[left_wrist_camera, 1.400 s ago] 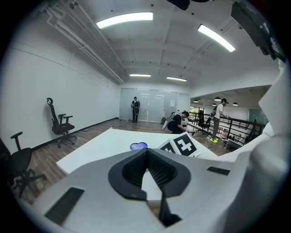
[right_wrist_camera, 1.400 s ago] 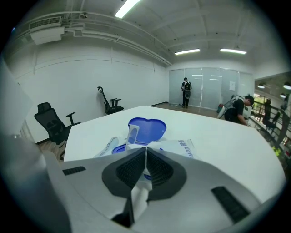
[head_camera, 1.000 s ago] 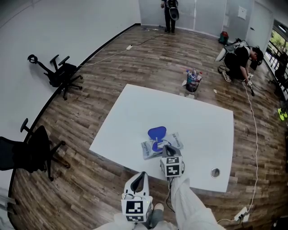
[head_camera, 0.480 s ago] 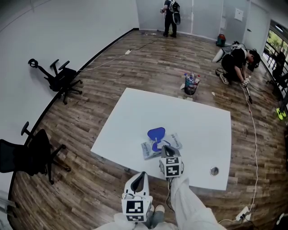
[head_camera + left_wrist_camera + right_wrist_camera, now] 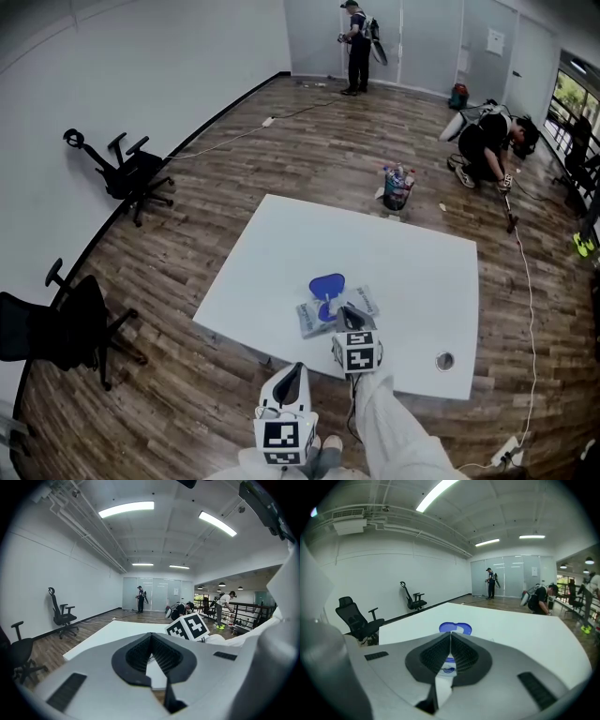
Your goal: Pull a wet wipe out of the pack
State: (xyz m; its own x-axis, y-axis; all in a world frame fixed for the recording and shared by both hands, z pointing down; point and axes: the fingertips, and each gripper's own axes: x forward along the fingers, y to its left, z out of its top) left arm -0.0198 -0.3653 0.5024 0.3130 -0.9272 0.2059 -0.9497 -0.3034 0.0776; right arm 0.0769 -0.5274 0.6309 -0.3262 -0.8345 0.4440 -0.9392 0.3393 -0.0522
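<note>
**right gripper [image 5: 346,314] closed over the wet wipe pack [image 5: 314,317], left gripper [image 5: 292,368] idle**

- wet wipe pack lies flat on the white table [image 5: 394,244], close to the near edge
- its blue lid [image 5: 326,283] is flipped open toward the far side
- right gripper tips sit over the middle of the pack, just on the near side of the lid
- right gripper view: jaws are together tip to tip, and the blue-printed pack top shows through the gap behind the pads
- can't tell from either view whether a wipe edge is pinched between the pads
- left gripper is off the table's near edge, over the wood floor [image 5: 169,394], left of the right gripper and well apart from the pack
- left gripper view: jaws also together, nothing in them
- round grommet [image 5: 444,360] sits in the table top toward the near right corner
- off the table: 2 office chairs [image 5: 66,323] on the left, a bucket of bottles [image 5: 398,185] just past the far edge, 1 person standing [image 5: 358,37] far back, 1 person crouching [image 5: 487,141] far right
</note>
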